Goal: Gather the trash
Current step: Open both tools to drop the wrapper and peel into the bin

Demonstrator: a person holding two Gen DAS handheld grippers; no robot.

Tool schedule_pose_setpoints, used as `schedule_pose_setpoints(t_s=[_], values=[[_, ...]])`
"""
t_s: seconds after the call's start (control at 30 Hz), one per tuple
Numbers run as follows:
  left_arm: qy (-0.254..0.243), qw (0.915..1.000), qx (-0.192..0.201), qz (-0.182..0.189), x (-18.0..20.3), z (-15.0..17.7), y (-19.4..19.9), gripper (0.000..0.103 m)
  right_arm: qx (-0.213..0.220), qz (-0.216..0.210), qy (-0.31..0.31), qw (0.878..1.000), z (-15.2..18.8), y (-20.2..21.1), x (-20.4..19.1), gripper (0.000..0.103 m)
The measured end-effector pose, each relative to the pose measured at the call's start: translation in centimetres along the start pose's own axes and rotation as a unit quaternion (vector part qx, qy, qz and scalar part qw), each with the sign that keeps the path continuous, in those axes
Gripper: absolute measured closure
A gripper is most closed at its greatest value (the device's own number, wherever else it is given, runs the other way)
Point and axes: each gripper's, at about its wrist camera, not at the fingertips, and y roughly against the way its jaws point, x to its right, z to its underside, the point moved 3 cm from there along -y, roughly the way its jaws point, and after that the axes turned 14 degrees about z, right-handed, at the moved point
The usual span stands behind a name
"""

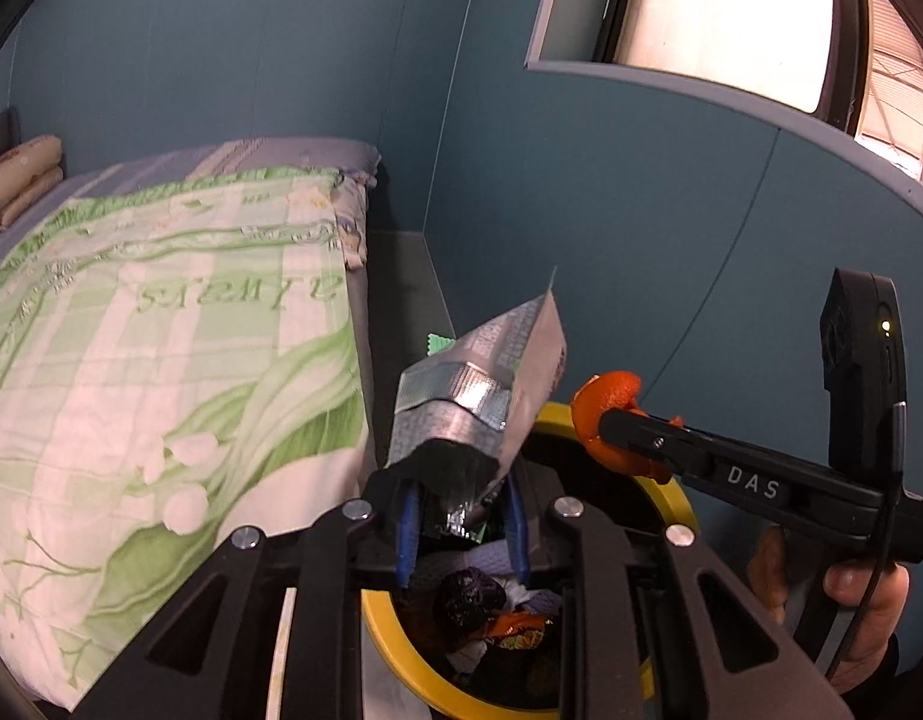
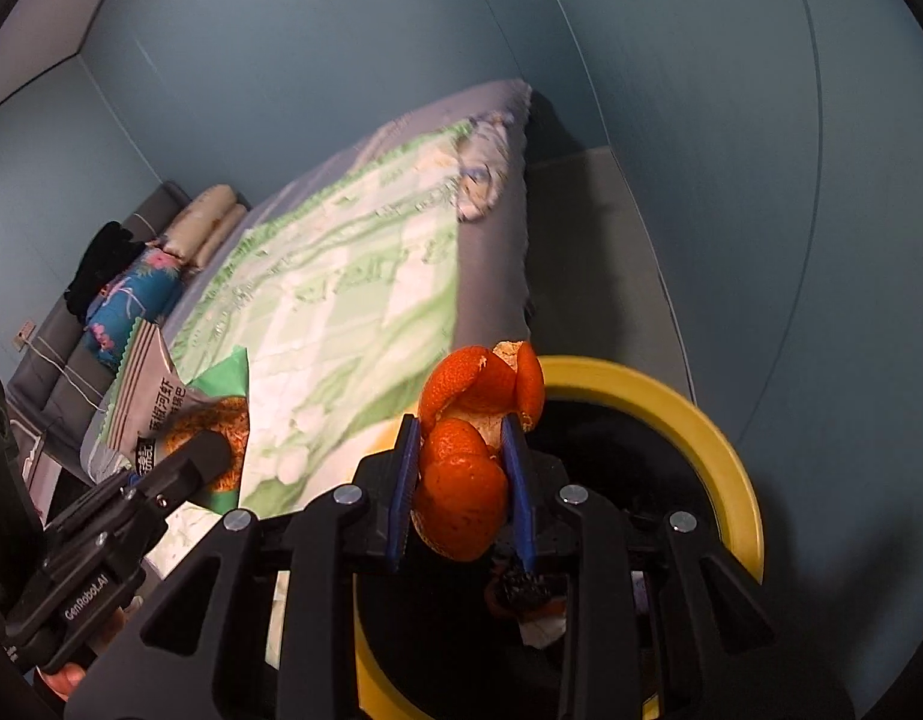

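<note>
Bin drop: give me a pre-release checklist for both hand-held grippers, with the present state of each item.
1. Left hand-held gripper shut on the snack bag: ok.
2. Right hand-held gripper shut on the orange peel: ok.
3. Bin mouth open, trash already inside: ok.
4. Peel over the bin mouth: ok, above the near rim.
5. Bag fully over the bin mouth: cannot tell; its upper end leans toward the bed.
6. Grippers apart from each other: ok.

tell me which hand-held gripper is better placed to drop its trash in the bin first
Right, probably: its hand-held gripper holds the peel over the bin opening, while the left holds the wrapper nearer the rim.
</note>
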Motion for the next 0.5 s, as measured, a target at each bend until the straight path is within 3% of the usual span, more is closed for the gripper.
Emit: schedule_pose_setpoints(t_s=[0.2,0.3,0.37,0.4,0.5], values=[[0.014,0.9996,-0.021,0.009,-0.7,1.2,-1.4,0.077,-0.014,0.01,0.0,1.0,0.5,-1.3,0.5,0.073],[0.024,0.9994,-0.021,0.012,-1.1,1.5,-1.3,0.064,-0.011,0.017,0.001,1.0,0.5,-1.4,0.5,0.072],[0.031,0.9994,-0.011,0.01,-1.6,1.5,-0.6,0.044,-0.005,0.024,0.0,1.0,0.5,-1.1,0.6,0.065],[0.034,0.9994,-0.005,0.006,-1.8,1.5,-0.2,0.041,-0.003,0.025,-0.004,1.0,0.4,-1.1,0.6,0.061],[0.049,0.9987,0.01,-0.006,-3.0,1.3,1.3,0.033,0.006,0.024,-0.01,1.0,0.1,-0.6,0.7,0.06]])
